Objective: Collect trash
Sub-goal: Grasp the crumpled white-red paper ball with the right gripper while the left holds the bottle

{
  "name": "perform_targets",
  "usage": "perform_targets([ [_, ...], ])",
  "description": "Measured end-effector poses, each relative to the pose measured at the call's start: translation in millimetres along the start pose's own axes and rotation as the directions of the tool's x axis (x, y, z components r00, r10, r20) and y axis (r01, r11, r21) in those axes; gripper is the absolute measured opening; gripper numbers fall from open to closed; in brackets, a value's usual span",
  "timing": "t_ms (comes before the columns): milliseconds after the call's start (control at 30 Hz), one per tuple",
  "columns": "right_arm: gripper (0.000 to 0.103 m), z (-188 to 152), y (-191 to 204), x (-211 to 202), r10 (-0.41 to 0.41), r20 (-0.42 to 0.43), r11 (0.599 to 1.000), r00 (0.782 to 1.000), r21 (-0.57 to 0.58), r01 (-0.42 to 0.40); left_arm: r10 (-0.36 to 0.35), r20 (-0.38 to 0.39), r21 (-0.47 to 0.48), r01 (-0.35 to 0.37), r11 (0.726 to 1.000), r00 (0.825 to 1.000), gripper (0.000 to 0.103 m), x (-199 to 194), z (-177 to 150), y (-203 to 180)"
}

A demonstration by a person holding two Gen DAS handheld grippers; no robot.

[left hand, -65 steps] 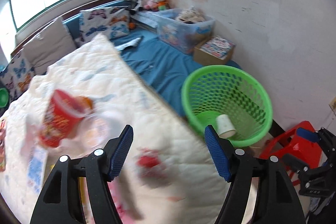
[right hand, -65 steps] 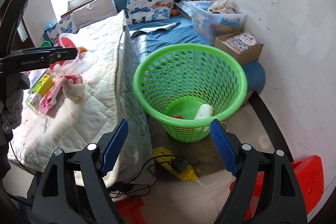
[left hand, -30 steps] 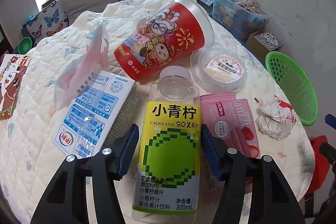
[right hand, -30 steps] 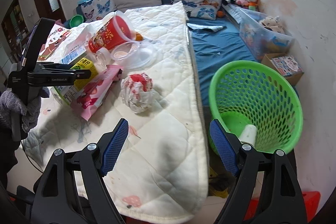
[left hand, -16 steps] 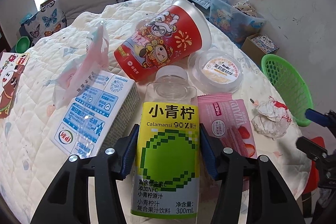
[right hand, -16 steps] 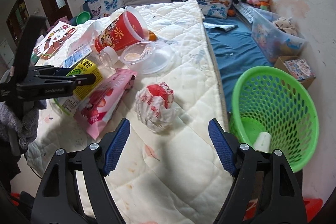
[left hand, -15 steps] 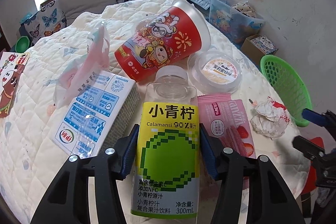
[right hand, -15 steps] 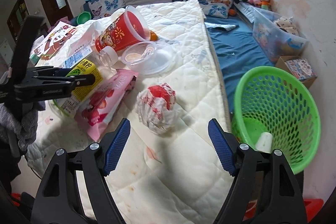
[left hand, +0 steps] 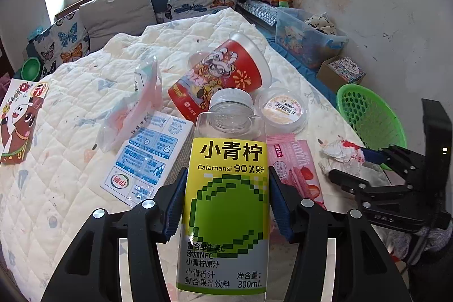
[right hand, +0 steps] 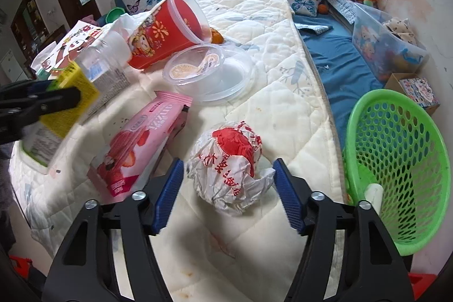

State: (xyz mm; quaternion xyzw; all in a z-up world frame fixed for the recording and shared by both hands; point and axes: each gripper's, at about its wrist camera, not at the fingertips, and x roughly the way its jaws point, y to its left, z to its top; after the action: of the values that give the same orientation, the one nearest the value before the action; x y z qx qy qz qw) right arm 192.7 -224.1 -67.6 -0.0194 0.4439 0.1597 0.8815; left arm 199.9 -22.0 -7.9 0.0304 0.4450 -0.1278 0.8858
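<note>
Left wrist view: left gripper [left hand: 226, 203] jaws clamp the juice bottle [left hand: 226, 188]; right gripper [right hand: 228, 194] jaws, wide apart, should close squarely around the crumpled wrapper [right hand: 226, 163].

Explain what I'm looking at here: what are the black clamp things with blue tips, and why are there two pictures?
There is no robot. A person holds a hand gripper in each hand, and each carries a wide-angle camera looking along its own fingers, hence two pictures. In the left view, the left gripper has its blue pads against a yellow-labelled juice bottle. In the right view, the right gripper is open around a crumpled red-and-white wrapper, not yet squeezing it. Also on the quilt: a red cup on its side, clear plastic lids, a pink snack packet. The green basket beside it collects the trash.
</note>
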Motion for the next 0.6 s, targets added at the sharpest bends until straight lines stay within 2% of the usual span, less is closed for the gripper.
perform_targets([
  [267,0.055,-3,-5,-5,0.007,0.018,1.0,1.0,0.009,-0.007,-0.02,0.012,0.018,0.019,1.0,1.0,0.053,-9,5,-11],
  [433,0.054,-8,-15,-21,0.001,0.041,1.0,0.999,0.029,-0.003,-0.041,0.018,0.04,0.041,0.998,0.999,0.053,-9,12,-27],
  [600,0.054,-13,-32,-41,-0.037,0.071,0.998,0.997,0.051,0.033,-0.061,0.02,0.079,0.059,0.995,0.998,0.053,-6,20,-49],
])
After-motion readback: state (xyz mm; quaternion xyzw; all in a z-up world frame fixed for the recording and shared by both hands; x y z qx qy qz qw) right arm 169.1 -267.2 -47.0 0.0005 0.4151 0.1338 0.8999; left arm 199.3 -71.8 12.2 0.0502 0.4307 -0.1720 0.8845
